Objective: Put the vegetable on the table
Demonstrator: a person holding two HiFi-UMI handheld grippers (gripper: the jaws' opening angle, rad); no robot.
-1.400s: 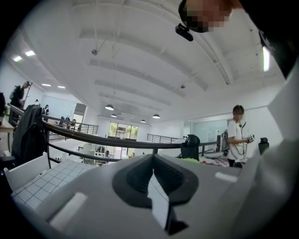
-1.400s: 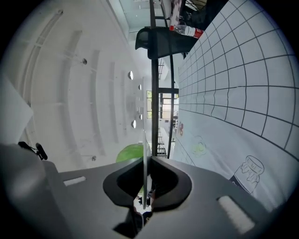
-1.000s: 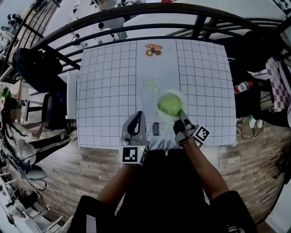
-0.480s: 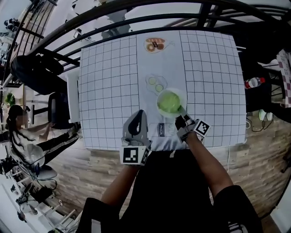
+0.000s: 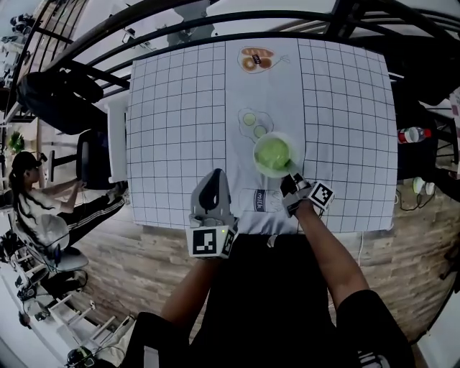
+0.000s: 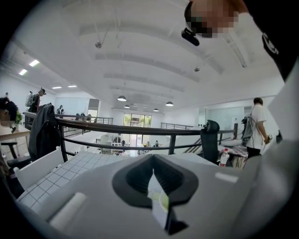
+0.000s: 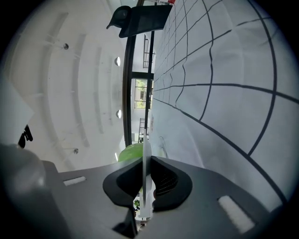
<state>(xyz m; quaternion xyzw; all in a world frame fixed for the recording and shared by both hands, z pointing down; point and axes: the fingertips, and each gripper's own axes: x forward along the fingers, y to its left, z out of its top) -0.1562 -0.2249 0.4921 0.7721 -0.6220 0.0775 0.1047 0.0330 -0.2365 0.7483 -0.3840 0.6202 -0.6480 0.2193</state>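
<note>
Close in, the left claw (image 5: 215, 180) hangs over the front edge of the tabletop (image 5: 180, 129), its jaws drawn together on nothing. It looks parked there as a spare, leaving the work to the other hand. Just to its right, the right claw (image 5: 290, 177) is pinched narrow on the near rim of a white plate (image 5: 256, 154); its own view shows that thin rim edge-on between the pads. Gripping the rim probably spares the vegetable (image 5: 272, 152), a round pale-green head like a cabbage, which sits in the middle of the plate untouched. The plate is over the centre strip of the tabletop, near the front. Whether it rests there or is a little above, I cannot tell.

Beyond it the cloth carries printed outlines of sliced rounds (image 5: 251, 122) and, at the far edge, brown pastries (image 5: 256, 60), flanked by black-gridded white panels. Past the tabletop runs a dark railing (image 5: 215, 21). A wooden floor (image 5: 129, 266), a seated person (image 5: 29, 194) and a bottle (image 5: 415, 134) lie off to the sides.
</note>
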